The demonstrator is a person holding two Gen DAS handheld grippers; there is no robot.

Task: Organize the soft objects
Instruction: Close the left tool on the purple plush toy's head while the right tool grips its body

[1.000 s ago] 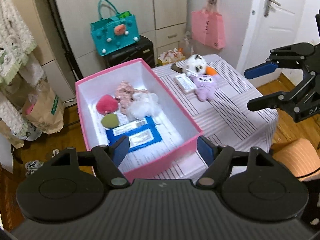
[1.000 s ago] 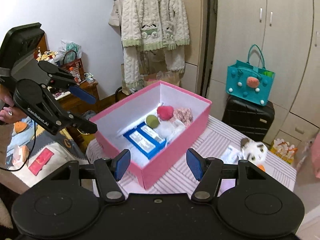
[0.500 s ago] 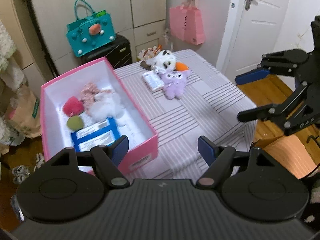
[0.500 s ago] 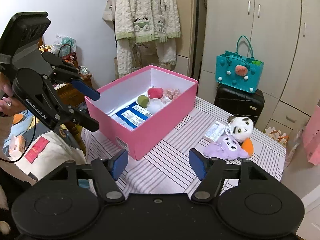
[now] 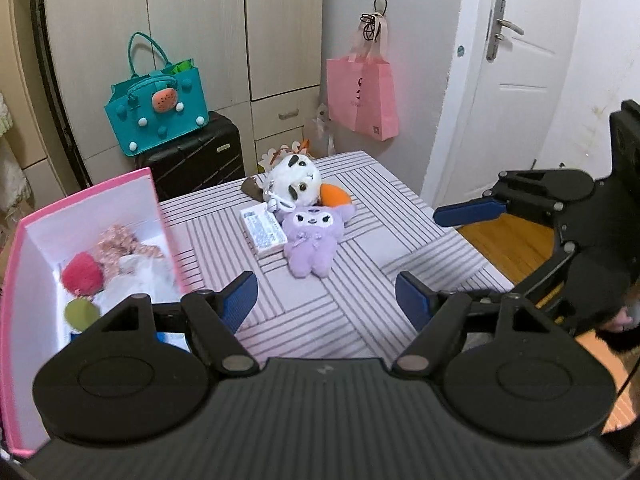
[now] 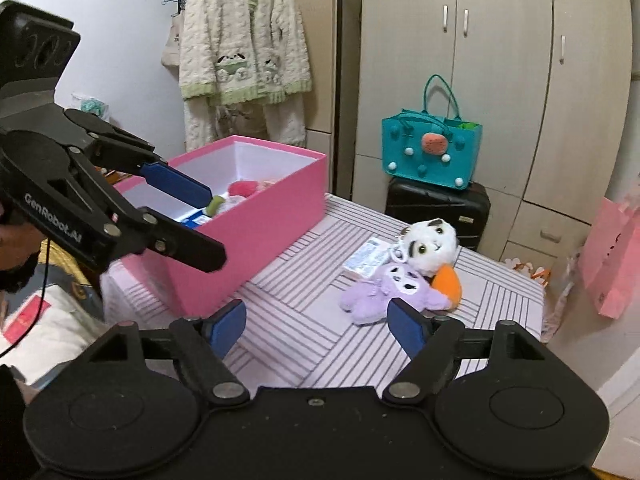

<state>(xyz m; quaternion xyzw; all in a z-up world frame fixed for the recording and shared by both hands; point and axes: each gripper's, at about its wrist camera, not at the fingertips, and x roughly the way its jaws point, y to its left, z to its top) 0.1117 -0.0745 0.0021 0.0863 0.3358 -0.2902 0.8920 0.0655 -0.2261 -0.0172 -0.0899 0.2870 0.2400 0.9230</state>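
Observation:
A purple plush [image 5: 310,240] [image 6: 390,294] lies on the striped table next to a white panda plush [image 5: 294,186] [image 6: 432,246] with an orange part and a white tissue pack [image 5: 263,230] [image 6: 364,258]. A pink box [image 5: 12,320] [image 6: 256,236] at the left holds a red plush [image 5: 82,274], a green ball [image 5: 81,312], a floral piece and blue packs. My left gripper [image 5: 326,300] [image 6: 196,216] is open and empty, short of the purple plush. My right gripper [image 6: 318,326] [image 5: 468,240] is open and empty, near the purple plush.
A teal bag [image 5: 158,110] sits on a black suitcase [image 5: 196,156] behind the table. A pink bag [image 5: 362,98] hangs on the wall by a white door [image 5: 508,80]. A fleece robe [image 6: 244,44] hangs left of the wardrobe. Wooden floor [image 5: 516,240] lies right of the table.
Both grippers have swung from the pink box toward the plush toys, which now sit nearer and more central in both views. Both stayed open and empty.

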